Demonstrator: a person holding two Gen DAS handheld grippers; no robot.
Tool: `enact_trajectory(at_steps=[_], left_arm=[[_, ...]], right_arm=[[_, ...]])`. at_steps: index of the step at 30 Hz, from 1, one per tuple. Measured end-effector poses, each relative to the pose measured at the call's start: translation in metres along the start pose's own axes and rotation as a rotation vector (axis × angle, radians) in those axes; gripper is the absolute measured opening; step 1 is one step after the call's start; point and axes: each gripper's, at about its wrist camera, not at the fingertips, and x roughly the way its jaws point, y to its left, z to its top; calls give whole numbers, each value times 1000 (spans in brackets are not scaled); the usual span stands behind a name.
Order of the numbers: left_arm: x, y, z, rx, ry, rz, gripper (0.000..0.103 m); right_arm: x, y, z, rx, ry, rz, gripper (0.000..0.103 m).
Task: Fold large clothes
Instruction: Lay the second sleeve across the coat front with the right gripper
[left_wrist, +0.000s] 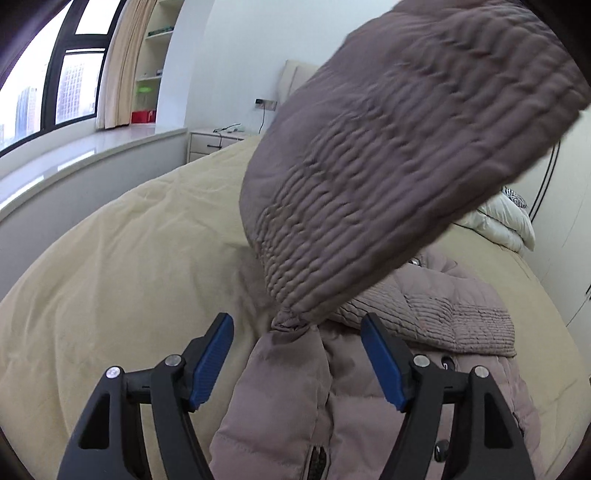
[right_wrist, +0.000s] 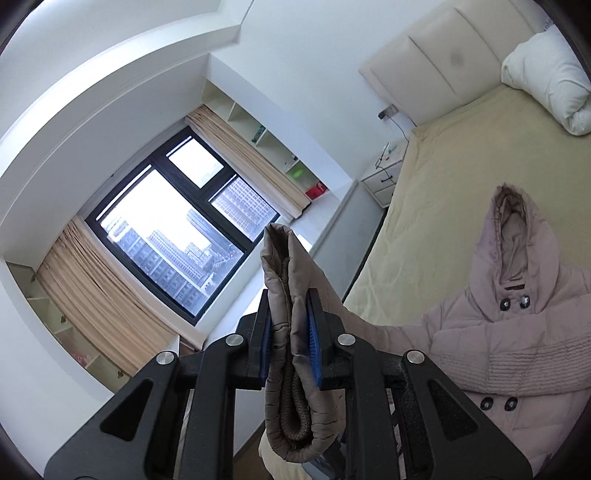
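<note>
A mauve hooded down coat (right_wrist: 517, 332) lies face up on the bed (right_wrist: 424, 206), spread over the beige cover. In the right wrist view its long axis runs from the hem near the tool up toward the headboard (right_wrist: 432, 62), with the hood (right_wrist: 513, 236) pointing that way and its opening facing up. Two pairs of dark buttons (right_wrist: 513, 303) sit along the front, just below the collar and lower down the body.

The right tool (right_wrist: 290, 332) is pinching the coat's sleeve cuff (right_wrist: 291, 295): both blue pads press the doubled fabric between them, and the ribbed knit inner cuff shows in the fold below the fingers. The cuff stands upright between the pads, its end pointing away from the tool toward the window (right_wrist: 173, 236), and the sleeve trails off to the right and down to the coat's body.

The left tool (left_wrist: 297, 358) is spread wide, its blue pads (left_wrist: 212, 358) well apart and holding nothing. It hovers above the coat's front, which lies directly beneath and ahead of it. The lifted sleeve (left_wrist: 388, 155) rises from a point just ahead of the tool's fingers and slants up to the right, its ribbed quilting blurred. A white pillow (left_wrist: 506, 221) lies far ahead to the right, at the bed's edge.
</note>
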Motion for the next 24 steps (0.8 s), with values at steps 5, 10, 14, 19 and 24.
enact_trajectory(at_steps=[5, 10, 14, 19, 24], left_arm=[[32, -14, 12, 27, 22, 33, 74], [51, -21, 14, 80, 46, 77, 76], [59, -7, 9, 63, 51, 99, 76], [62, 23, 16, -23, 59, 75, 55], [63, 36, 13, -27, 73, 93, 47]], right_arm=[[-32, -26, 16, 43, -52, -4, 16], [-59, -57, 18, 105, -83, 6, 16], [-71, -65, 20, 107, -92, 8, 16], [-83, -83, 18, 139, -126, -24, 16], [-97, -165, 0, 258, -161, -126, 16]])
